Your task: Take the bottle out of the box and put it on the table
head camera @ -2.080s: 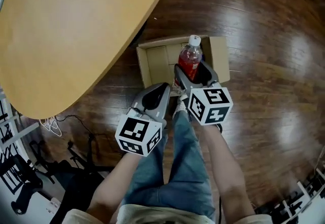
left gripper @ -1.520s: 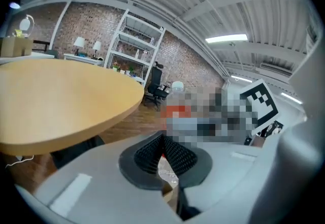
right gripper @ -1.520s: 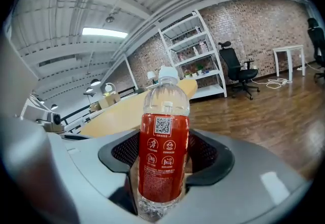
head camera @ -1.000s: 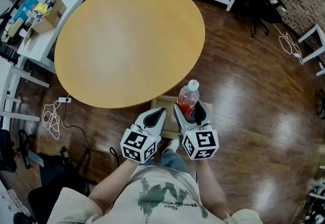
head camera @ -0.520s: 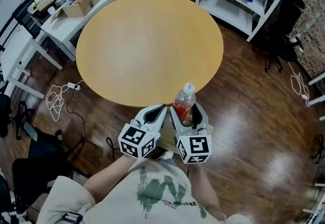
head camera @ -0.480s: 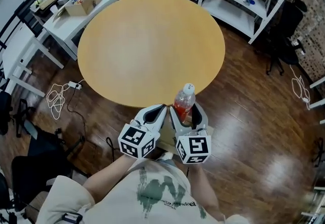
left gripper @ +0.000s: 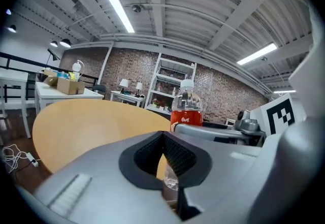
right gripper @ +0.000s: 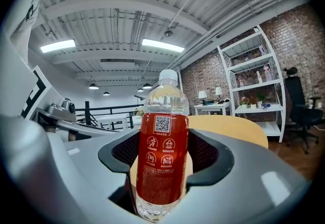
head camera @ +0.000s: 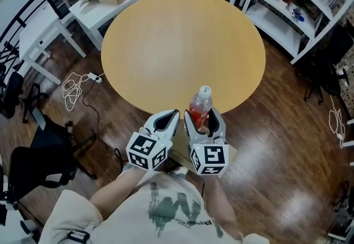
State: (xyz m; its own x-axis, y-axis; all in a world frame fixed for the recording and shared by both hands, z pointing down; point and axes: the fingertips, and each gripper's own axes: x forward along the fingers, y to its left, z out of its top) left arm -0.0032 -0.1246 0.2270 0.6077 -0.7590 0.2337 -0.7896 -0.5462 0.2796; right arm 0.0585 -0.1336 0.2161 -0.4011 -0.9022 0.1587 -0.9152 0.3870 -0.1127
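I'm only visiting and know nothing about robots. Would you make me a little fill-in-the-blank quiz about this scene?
The gripper clamped on the bottle is the person's ___ one.
The drink inside the bottle is ___ in colour.
The left gripper is shut and holds ___.
The wooden table ahead has a ___ top.
Missing words: right; red; nothing; round.

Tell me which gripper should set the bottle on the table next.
Right. The right gripper is clamped on the upright bottle, which shows at the near edge of the round table. The left gripper is shut and empty beside it, so it would first have to take the bottle over.
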